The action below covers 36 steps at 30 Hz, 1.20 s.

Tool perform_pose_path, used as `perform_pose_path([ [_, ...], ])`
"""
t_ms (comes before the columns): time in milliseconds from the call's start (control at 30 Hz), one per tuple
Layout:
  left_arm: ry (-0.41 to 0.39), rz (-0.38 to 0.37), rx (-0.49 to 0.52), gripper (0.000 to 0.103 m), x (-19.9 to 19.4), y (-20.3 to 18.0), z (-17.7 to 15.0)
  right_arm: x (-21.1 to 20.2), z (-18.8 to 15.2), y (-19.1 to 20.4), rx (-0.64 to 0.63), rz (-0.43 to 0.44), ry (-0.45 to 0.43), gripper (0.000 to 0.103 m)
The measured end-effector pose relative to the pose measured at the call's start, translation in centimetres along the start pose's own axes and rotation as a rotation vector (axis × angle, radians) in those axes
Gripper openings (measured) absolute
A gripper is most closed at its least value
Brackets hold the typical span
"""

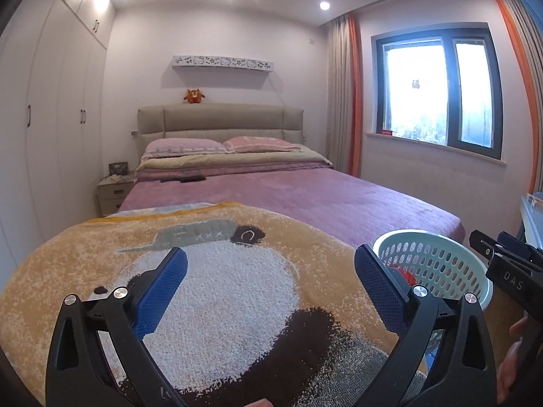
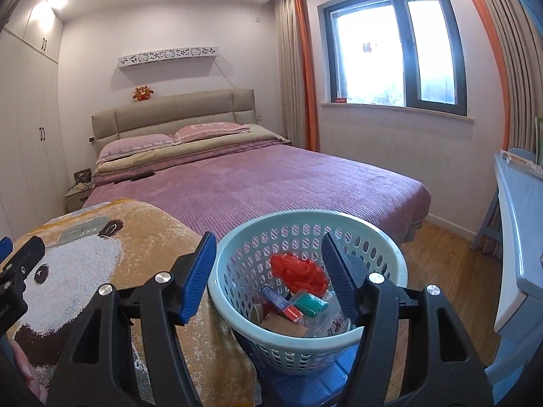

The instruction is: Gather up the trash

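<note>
A pale green slotted basket (image 2: pixel 305 217) stands on a blue stool beside the bed's foot. Inside lie a crumpled red bag (image 2: pixel 298 271), a red and blue box (image 2: pixel 281 305), a small green packet (image 2: pixel 310 305) and cardboard scraps. My right gripper (image 2: pixel 269 261) hovers just before the basket, open, nothing between its blue pads. My left gripper (image 1: pixel 271 268) is open and empty over a yellow panda blanket (image 1: pixel 220 271). From the left wrist the basket (image 1: pixel 417 234) shows at the right, with the right gripper (image 1: pixel 502 254) beside it.
A bed with a purple cover (image 1: pixel 305 196) fills the middle, with a dark flat object (image 1: pixel 193 179) near the pillows. A nightstand (image 1: pixel 112 193) and white wardrobes stand left. A pale desk (image 2: pixel 519 237) and wooden floor (image 2: pixel 441 244) lie right of the basket.
</note>
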<state>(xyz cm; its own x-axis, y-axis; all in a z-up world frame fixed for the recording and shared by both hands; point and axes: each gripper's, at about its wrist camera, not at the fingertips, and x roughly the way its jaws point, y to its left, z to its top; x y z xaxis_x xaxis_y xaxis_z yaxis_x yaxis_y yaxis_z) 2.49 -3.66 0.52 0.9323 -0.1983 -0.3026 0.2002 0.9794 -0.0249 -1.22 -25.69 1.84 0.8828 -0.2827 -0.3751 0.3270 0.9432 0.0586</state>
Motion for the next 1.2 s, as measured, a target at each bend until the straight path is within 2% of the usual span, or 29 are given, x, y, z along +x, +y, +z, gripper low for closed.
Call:
perform_pose_path([
  [400,0.015,-0.01,0.0,0.096,0.2,0.0,-0.2,0.8,-0.7,1.5,-0.032,0.008,0.032,0.061],
  [1200,0.022,-0.015,0.0,0.096,0.2,0.0,-0.2,0.5,-0.9,1.6,-0.026,0.01,0.034,0.063],
])
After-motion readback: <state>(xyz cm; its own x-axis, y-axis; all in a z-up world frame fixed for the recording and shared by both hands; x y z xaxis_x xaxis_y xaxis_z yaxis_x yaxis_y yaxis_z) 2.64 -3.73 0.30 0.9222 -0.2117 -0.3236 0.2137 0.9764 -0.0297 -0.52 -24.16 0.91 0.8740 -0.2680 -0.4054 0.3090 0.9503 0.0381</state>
